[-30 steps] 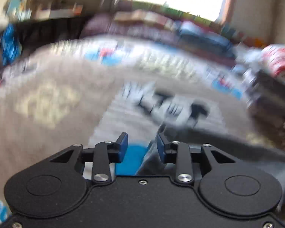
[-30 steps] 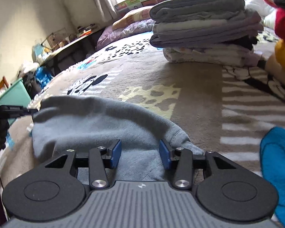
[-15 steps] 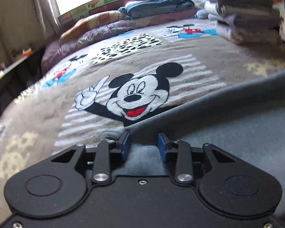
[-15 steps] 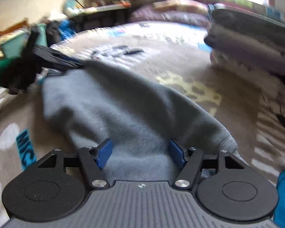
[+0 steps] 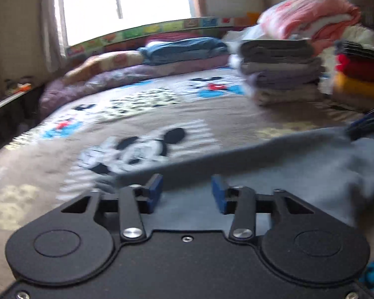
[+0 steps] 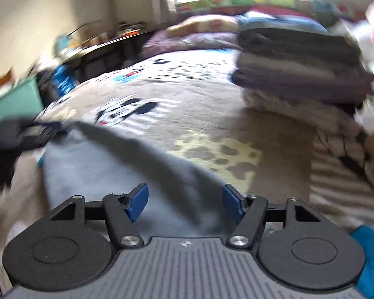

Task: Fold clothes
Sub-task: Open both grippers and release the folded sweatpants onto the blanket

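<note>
A soft grey fleece garment (image 5: 299, 164) is seen lying in a thick folded band on a brown cartoon-print blanket (image 5: 212, 114) that covers a bed. Both the left gripper (image 5: 186, 194) and the right gripper (image 6: 184, 200) are held over the fleece with blue pads parted, nothing clamped. A stack of folded grey and lilac clothes (image 6: 301, 59) is set well behind.

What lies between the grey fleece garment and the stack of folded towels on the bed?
Only bare cartoon-print blanket separates the grey fleece garment from the folded stack, in the right wrist view.
</note>
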Tool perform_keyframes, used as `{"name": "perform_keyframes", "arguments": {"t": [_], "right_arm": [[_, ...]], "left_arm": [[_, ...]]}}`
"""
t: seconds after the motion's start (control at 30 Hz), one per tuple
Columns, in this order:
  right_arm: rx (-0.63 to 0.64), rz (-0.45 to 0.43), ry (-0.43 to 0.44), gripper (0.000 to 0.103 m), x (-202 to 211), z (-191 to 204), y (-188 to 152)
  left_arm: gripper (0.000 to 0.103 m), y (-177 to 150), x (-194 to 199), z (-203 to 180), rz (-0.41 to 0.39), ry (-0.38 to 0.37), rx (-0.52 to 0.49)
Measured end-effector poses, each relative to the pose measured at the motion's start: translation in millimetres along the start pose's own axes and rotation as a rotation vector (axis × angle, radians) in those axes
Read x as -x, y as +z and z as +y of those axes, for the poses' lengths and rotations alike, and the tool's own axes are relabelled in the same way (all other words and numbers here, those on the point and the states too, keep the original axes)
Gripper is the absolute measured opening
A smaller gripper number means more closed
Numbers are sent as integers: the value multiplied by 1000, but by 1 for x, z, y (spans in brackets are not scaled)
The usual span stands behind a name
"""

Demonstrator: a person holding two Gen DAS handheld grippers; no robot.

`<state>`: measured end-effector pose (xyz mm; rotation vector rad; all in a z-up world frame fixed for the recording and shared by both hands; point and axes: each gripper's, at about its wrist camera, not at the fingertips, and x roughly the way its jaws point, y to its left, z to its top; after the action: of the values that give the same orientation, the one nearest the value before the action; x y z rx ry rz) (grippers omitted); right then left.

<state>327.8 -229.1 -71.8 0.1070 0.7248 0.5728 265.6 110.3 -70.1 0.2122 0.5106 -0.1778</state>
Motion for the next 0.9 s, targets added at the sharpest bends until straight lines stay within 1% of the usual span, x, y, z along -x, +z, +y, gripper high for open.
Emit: {"name": "perform_keyframes", "arguments": {"t": [0.07, 0.17, 0.23, 0.27, 0.3, 0.33, 0.4, 0.43, 0.5, 0.53, 0.57, 0.6, 0.63, 0.67, 0.7, 0.77, 0.83, 0.9], "right_arm": [[-52, 54, -3, 62, -17, -12, -6], [-2, 71, -30, 63, -27, -9, -9], [-7, 81, -16, 66, -26, -11, -5], [-17, 80, 0, 66, -23, -13, -4], [-27, 79, 15, 66, -19, -15, -2], [-43, 63, 27, 65, -12, -16, -1], [-63, 3, 33, 64, 4, -14, 1], [-62, -22, 30, 64, 11, -13, 1], [-61, -55, 15, 63, 19, -12, -1], [-61, -62, 4, 63, 20, -12, -3], [-60, -46, -8, 63, 16, -13, -7], [-58, -22, -20, 62, 9, -15, -11], [-56, 1, -32, 61, 2, -17, -14], [-24, 12, -44, 62, -4, -16, -20], [5, 12, -61, 62, -9, -13, -22], [45, 18, -94, 64, -16, -4, -22], [60, 38, -113, 68, -21, 0, -19], [67, 32, -128, 69, -15, 6, -18]], "left_arm": [[47, -11, -11, -14, 72, -26, -18], [51, -26, -23, -16, 79, -8, 23], [51, -17, -7, -26, 42, -5, 33], [48, -13, 1, -31, 23, -4, 38], [48, -8, 8, -36, 5, -3, 43], [48, -4, 16, -41, -14, -2, 48], [48, 5, 32, -51, -51, 1, 58], [48, 9, 37, -63, -75, -17, 51], [48, 7, 32, -88, -74, -35, 3], [48, 7, 29, -101, -74, -44, -20], [48, 6, 26, -113, -74, -53, -44], [48, -1, 8, -122, 10, -53, -61], [48, -13, -7, -129, 59, -30, -63], [48, -22, -9, -130, 13, -10, -49], [48, -21, -9, -132, 16, -2, -58], [48, -18, -11, -129, 32, -9, -41], [48, -14, -14, -126, 48, -15, -25], [49, -12, -9, -123, 50, -23, -11]]}}
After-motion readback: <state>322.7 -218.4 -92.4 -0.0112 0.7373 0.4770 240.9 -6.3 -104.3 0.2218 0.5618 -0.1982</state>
